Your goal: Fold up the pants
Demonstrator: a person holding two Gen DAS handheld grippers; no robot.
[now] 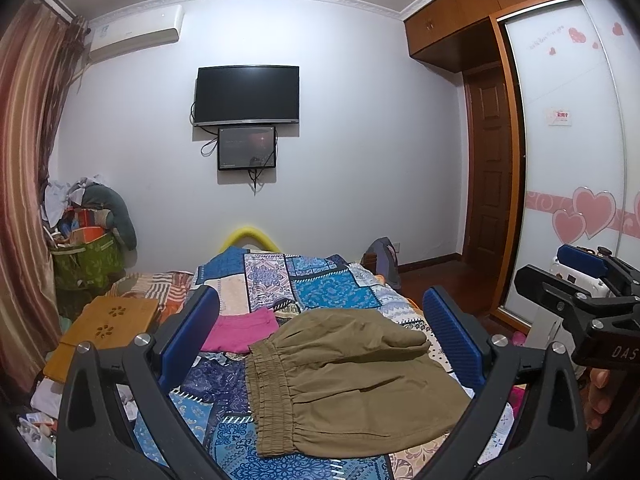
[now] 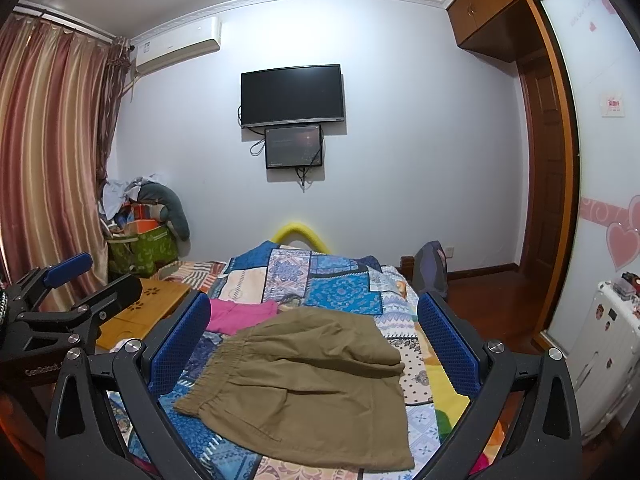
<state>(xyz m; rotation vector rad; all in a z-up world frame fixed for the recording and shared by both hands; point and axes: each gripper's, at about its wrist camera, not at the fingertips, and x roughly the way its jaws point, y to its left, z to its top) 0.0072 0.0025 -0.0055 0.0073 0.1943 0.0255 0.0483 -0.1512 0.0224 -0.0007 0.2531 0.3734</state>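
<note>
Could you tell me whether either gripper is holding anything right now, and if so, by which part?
Nothing is held. The left gripper and right gripper are both open above the folded khaki cotton pants, which lie untouched on the patchwork quilt.

Khaki pants (image 1: 352,380) lie folded flat on the patchwork bedspread (image 1: 332,288).

Pale wall (image 2: 400,120) with a dark television (image 2: 292,95), air conditioner (image 2: 178,46) by striped curtains (image 2: 48,140), wooden wardrobe (image 1: 452,20), patchwork-covered bed (image 2: 340,284)

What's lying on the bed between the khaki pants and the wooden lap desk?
A pink garment lies on the patchwork bedspread between the khaki pants and wooden lap desk, clearest in the right wrist view.
</note>
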